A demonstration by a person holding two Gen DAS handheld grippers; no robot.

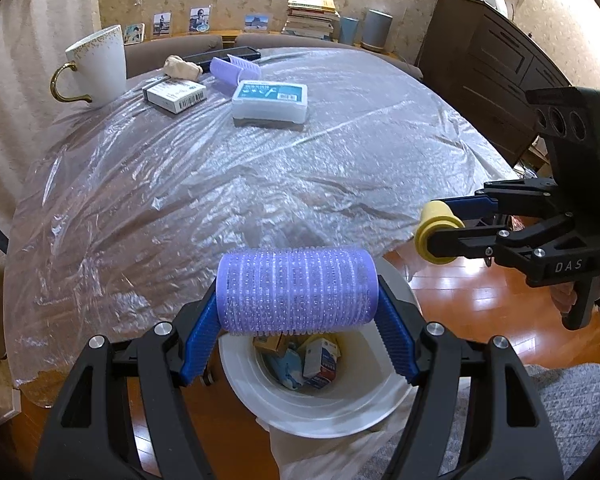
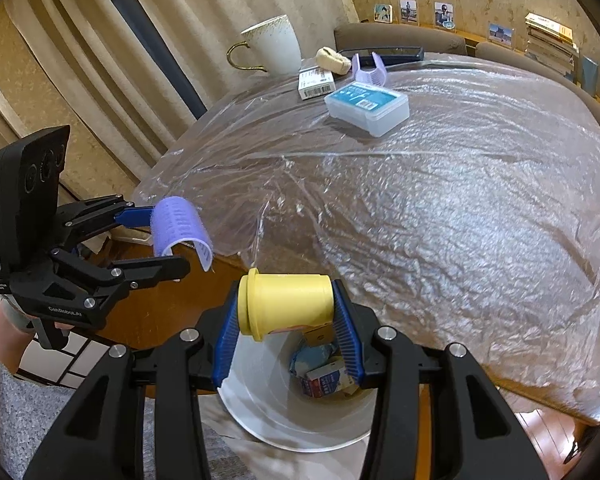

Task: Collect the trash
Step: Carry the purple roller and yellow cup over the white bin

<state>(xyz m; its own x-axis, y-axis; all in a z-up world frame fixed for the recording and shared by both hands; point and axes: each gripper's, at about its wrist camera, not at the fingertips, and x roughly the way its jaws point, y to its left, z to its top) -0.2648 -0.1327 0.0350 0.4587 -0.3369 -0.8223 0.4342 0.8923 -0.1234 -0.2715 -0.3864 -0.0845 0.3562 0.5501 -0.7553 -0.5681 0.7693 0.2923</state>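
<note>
My left gripper [image 1: 298,322] is shut on a purple hair roller [image 1: 296,290], held crosswise between its blue pads above the white trash bin [image 1: 320,412]. The roller [image 2: 180,228] and left gripper [image 2: 156,240] also show at the left of the right wrist view. My right gripper [image 2: 286,330] is shut on a small yellow cup [image 2: 286,304], lying sideways over the same bin [image 2: 260,408]. In the left wrist view that cup [image 1: 438,232] and right gripper [image 1: 444,224] sit at the right. Cartons lie inside the bin [image 1: 318,360].
A table under clear plastic sheeting [image 1: 260,168] fills the view beyond the bin. At its far side stand a white mug [image 1: 98,64], a small box [image 1: 176,94], a clear plastic case [image 1: 270,102], another purple roller half [image 1: 236,68] and a crumpled beige wad [image 1: 182,66]. A dark cabinet [image 1: 488,68] is at right.
</note>
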